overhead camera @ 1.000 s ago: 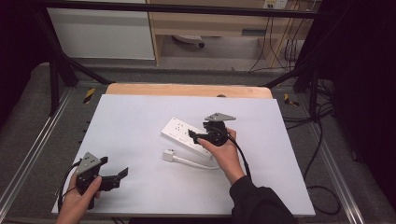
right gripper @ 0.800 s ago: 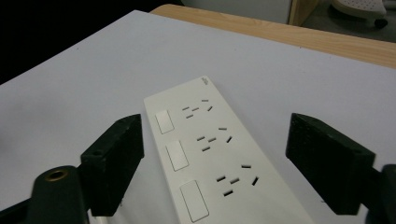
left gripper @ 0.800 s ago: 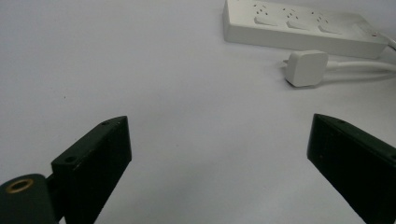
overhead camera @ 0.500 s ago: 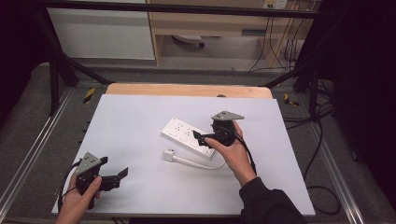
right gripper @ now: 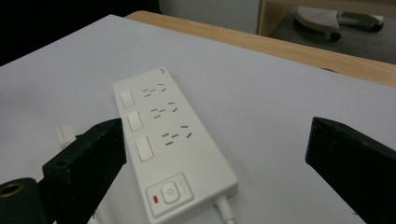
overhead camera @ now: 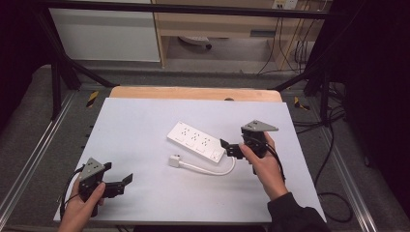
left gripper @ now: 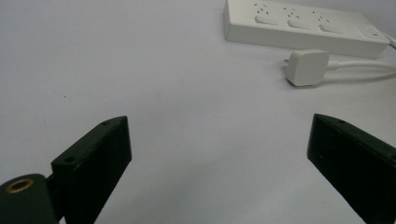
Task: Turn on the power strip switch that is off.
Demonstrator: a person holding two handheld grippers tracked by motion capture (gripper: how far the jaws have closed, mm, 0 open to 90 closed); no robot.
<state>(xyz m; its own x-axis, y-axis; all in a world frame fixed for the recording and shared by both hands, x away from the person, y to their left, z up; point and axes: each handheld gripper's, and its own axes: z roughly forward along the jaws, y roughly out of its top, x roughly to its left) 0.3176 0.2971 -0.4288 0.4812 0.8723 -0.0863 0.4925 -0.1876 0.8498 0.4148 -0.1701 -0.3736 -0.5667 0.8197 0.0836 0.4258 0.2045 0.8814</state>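
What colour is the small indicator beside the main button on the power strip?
Red, on the white power strip. It shows best in the right gripper view, left of the round button.

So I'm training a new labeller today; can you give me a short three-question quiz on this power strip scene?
1. True or false: the right gripper is shut on the power strip.
2. Where does the plug lie: A) pushed into a socket, B) loose on the table beside the power strip, C) in the left gripper?
3. How many rocker switches sit beside the socket groups in the right gripper view?

Key: 1 false, its jaws stand open with nothing held. 2 B. 3 three.
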